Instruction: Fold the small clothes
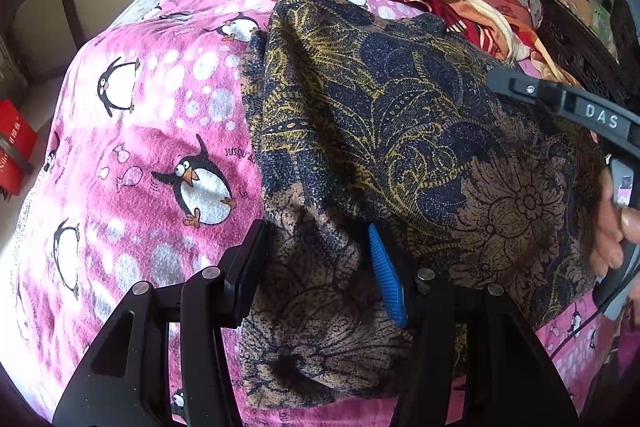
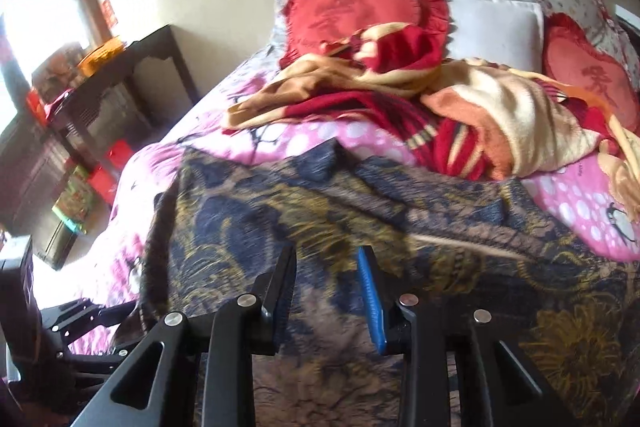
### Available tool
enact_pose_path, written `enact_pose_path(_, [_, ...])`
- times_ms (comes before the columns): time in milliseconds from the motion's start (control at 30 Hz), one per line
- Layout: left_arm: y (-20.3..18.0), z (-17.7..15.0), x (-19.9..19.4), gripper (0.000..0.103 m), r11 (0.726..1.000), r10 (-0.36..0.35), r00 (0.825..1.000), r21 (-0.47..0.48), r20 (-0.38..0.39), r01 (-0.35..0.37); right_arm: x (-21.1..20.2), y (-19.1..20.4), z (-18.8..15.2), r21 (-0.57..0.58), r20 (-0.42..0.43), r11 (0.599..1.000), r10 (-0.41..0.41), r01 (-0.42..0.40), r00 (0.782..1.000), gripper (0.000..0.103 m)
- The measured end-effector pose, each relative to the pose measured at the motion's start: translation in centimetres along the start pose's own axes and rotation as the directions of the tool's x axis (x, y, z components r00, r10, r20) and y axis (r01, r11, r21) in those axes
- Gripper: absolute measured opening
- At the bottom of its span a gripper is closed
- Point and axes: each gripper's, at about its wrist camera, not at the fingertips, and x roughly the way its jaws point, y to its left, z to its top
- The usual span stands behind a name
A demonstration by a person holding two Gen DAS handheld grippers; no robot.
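The left tongs (image 1: 316, 275) sit low over the bed, jaws roughly half apart, with a raised fold of the dark patterned garment (image 1: 400, 131) bunched between them; the blue pad (image 1: 386, 275) touches the cloth, but whether the black one presses it too I cannot tell, so this reads as a loose pinch at best. Over on the other side, the right tongs (image 2: 330, 291) hang just above the same garment (image 2: 360, 211), jaws narrowly parted and nothing caught between them, only blurred fabric beneath. In the left wrist view the right tongs' black frame (image 1: 568, 107) comes in at the right edge, a hand (image 1: 612, 227) wrapped round its handle. The garment itself lies spread across the near part of the bed on the pink penguin blanket (image 1: 132, 131), its left border running close to the bed's left edge, still rumpled and not yet squared. I judge the folding barely begun: one fold may be forming near the left tongs, with the smoothing and the remaining folds all ahead. Beyond it, towards the head of the bed, a red and gold blanket (image 2: 460, 107) lies heaped before the red cushions (image 2: 360, 11).
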Motion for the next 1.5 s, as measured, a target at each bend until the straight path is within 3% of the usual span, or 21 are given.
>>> enact_pose_path(233, [-0.3, -0.3, -0.7, 0.051, 1.000, 0.009, 1.000, 0.001, -0.002, -0.009, 3.6, 0.7, 0.7, 0.004, -0.044, 0.999, -0.035, 0.036, 0.998, 0.037])
enact_pose_path(467, [0.2, -0.4, -1.6, 0.051, 1.000, -0.002, 1.000, -0.008, 0.011, 0.002, 1.9, 2.2, 1.4, -0.002, -0.030, 1.000, -0.017, 0.017, 0.999, 0.037])
enact_pose_path(533, [0.3, -0.4, -1.7, 0.055, 1.000, -0.008, 1.000, -0.016, 0.011, 0.008, 1.9, 2.7, 1.0, -0.021, -0.031, 1.000, -0.019, 0.018, 0.999, 0.037])
enact_pose_path(633, [0.5, -0.6, -2.0, 0.062, 0.999, -0.018, 1.000, -0.031, 0.014, 0.018, 2.6, 3.0, 0.5, -0.032, -0.048, 0.999, -0.024, 0.022, 0.999, 0.041])
enact_pose_path(867, [1.4, -0.9, -2.9, 0.062, 0.996, -0.049, 0.998, -0.072, 0.024, 0.051, 4.6, 3.8, 0.9, -0.069, -0.060, 0.996, -0.062, 0.058, 0.996, 0.052])
enact_pose_path(1100, [4.5, -2.4, -4.0, 0.068, 0.970, -0.142, 0.987, -0.189, 0.074, 0.154, 5.2, 4.1, 1.4, -0.072, -0.079, 0.996, -0.054, 0.049, 0.995, 0.062])
enact_pose_path(1233, [5.4, -3.6, -3.0, 0.068, 0.956, -0.159, 0.986, -0.244, 0.041, 0.165, 5.6, 4.8, 1.3, -0.087, -0.075, 0.995, -0.062, 0.056, 0.995, 0.067])
enact_pose_path(1500, [4.5, -5.4, -2.6, 0.071, 0.959, -0.162, 0.984, -0.222, 0.077, 0.175, 6.6, 5.9, 1.3, -0.113, -0.093, 0.991, -0.077, 0.066, 0.993, 0.077])
